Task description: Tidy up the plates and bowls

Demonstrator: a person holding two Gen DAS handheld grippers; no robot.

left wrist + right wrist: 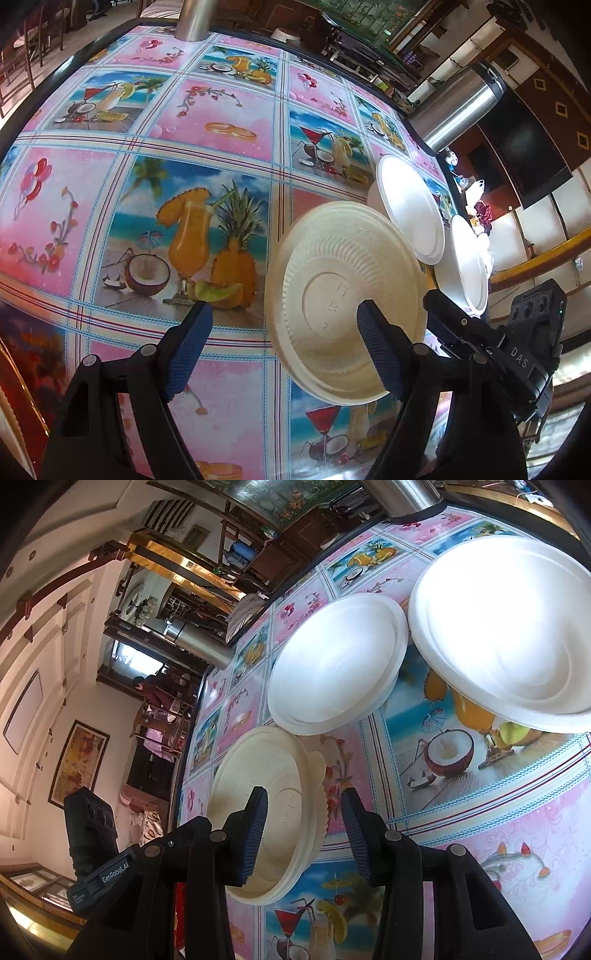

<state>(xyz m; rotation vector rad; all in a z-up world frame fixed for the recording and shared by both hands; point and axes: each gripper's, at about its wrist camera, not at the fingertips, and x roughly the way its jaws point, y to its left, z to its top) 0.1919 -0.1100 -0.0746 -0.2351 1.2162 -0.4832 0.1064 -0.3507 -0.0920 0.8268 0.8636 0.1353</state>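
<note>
A table [221, 129] covered by a glossy cloth printed with fruit, cocktails and pink flower squares fills most of both views. A steel flask [458, 107] is seen standing at the table's far right edge in the left wrist view.

2 white bowls [332, 664] [498, 635] are set open side up on the cloth, just beside each other, with their rims almost meeting. In the left wrist view they are seen behind the cream bowl, near the flask.

The cream bowl [343, 295] [266, 812] is tipped up on its edge, nearer than the white bowls and just beside the closer 1. Its ribbed underside is turned toward the left wrist camera and its hollow toward the left side of the right wrist view. A doubled rim is visible, so 2 nested bowls may be there; this cannot be told for certain.

The right gripper [303, 812] is held partly spread with the cream bowl's wall between its jaws. Its left pad is placed inside the hollow, while its right pad is kept apart from the outer wall, cloth showing in the gap, so no squeeze is seen.

The left gripper [284, 317] is spread wide and released, with only cloth between its jaws. Its right finger [376, 350] is seen across the bowl's underside; whether it touches cannot be told.
</note>
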